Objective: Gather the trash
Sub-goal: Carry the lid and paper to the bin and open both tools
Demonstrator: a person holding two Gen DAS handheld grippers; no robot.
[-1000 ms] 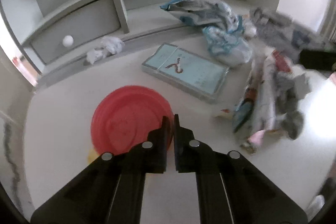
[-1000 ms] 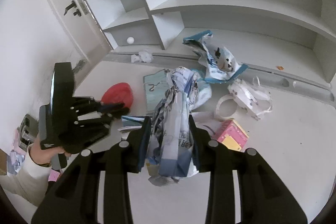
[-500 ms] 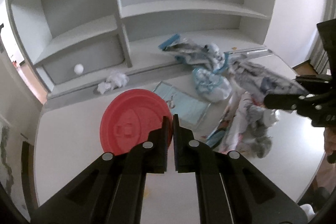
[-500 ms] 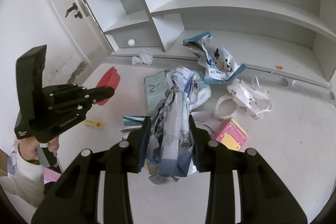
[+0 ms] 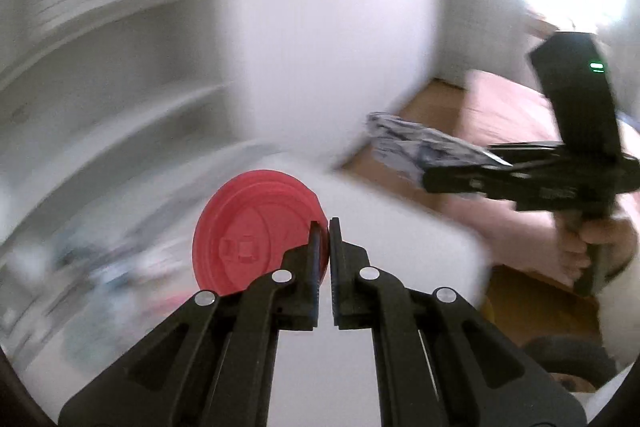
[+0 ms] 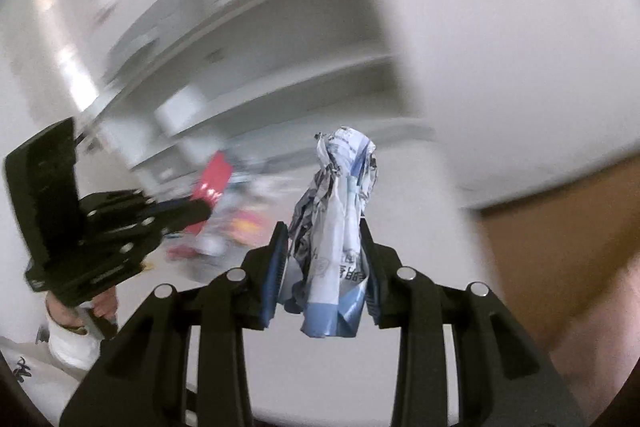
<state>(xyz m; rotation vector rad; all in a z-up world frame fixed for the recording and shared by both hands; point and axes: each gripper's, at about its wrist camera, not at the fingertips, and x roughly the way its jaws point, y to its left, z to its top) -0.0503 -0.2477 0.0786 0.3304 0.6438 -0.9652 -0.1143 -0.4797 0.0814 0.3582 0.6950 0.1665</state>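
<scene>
Background: a pale room, heavily motion-blurred, with grey shelves (image 5: 100, 75) at left, a white wall, and a brown floor (image 6: 560, 219) at right. A white table (image 5: 400, 227) carries an indistinct smear of litter (image 5: 104, 267) at its far left; single items there cannot be told apart.

Left claw (image 5: 323, 227): jaws drawn narrow, pinching the rim of a red lid (image 5: 256, 227). The lid stands nearly on edge, its embossed face turned toward the left wrist camera, above the table. In the right wrist view the same claw (image 6: 200, 213) enters from the left, the lid (image 6: 212, 179) showing as a red sliver at its tip; the hand (image 6: 100, 303) and a white sleeve (image 6: 68, 343) sit below it.

Right claw (image 6: 324, 239): jaws part-way apart, clamped on a crumpled wrapper (image 6: 340, 211), white and blue with print. The wrapper juts beyond the fingertips and hangs below them. In the left wrist view this claw (image 5: 432, 175) reaches in from the right, the wrapper (image 5: 420, 143) protruding leftward over the floor, and the hand (image 5: 600, 247) grips its handle.
</scene>
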